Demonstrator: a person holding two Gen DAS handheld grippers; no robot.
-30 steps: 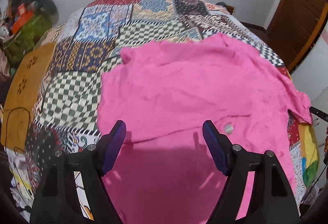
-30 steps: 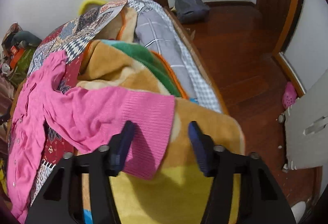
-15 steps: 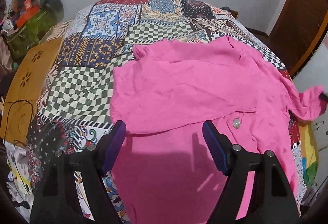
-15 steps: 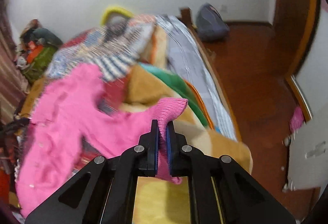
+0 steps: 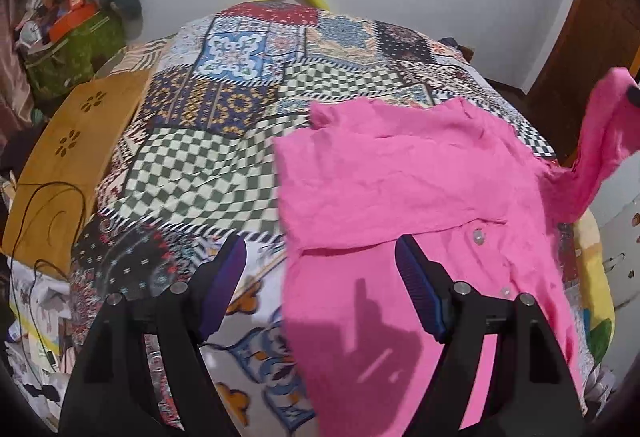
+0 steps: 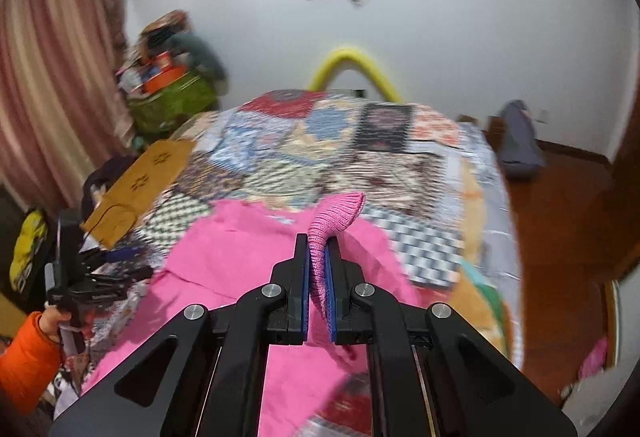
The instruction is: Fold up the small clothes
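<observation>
- Lying front-up on the patchwork quilt point(image 5: 224, 125), the pink cardigan point(image 5: 400, 173) has one side already turned over the body; it reads as light, limp knit that will drape and drag, not hold a crease by itself.
- Best holds, by judgement: ribbed cuffs, hem corners, shoulder seams; the button placket point(image 5: 478, 236) is stiffer and may resist a clean fold line.
- Sleeve point(image 5: 604, 133) is raised off the bed at the far right of the left wrist view, hanging slack from its cuff point(image 6: 340, 213).
- Right gripper point(image 6: 318, 269) is clenched on that cuff, ribbing bunched between the jaws and poking out above them.
- Left gripper point(image 5: 320, 269) hovers released, jaws wide, over the cardigan's near left edge; nothing between them.
- Quilt is soft and uneven, so cloth will likely cling rather than slide.
- Room: white wall, yellow arch point(image 6: 354, 69) at the bed head, striped curtain point(image 6: 52, 77), wooden floor point(image 6: 560, 217), cluttered pile point(image 5: 76, 33) at left; right wrist view is motion-blurred, so finer detail is uncertain.
</observation>
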